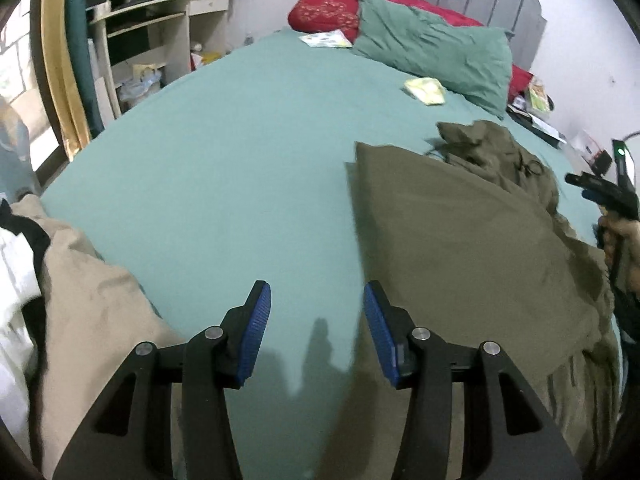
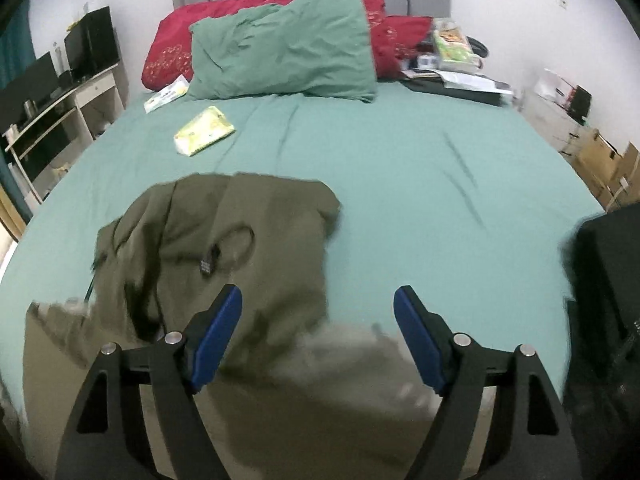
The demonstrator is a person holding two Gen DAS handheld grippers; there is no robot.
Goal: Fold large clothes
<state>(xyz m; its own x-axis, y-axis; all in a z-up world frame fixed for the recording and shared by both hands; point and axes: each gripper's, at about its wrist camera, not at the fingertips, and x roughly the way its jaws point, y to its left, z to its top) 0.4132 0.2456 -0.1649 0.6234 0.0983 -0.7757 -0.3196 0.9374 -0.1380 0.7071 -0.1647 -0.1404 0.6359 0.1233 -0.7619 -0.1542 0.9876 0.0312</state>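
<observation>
An olive-green garment (image 1: 472, 248) lies partly folded on the teal bed sheet (image 1: 224, 168), its crumpled waist end with a drawstring toward the pillows. My left gripper (image 1: 317, 300) hovers open above the sheet just left of the garment's straight left edge, with nothing between its blue pads. In the right wrist view the same olive garment (image 2: 224, 256) spreads below my right gripper (image 2: 318, 304), which stands wide open above it with nothing between its jaws. The right gripper's black body, held by a hand (image 1: 618, 236), shows at the far right of the left wrist view.
A beige garment (image 1: 100, 312) and white cloth (image 1: 16, 280) lie at the bed's near left. A teal pillow (image 2: 288, 48) and red pillow (image 2: 176, 40) sit at the headboard, with a yellow-green packet (image 2: 204, 130) on the sheet. A desk (image 1: 160, 20) stands left; cardboard boxes (image 2: 604, 160) stand right.
</observation>
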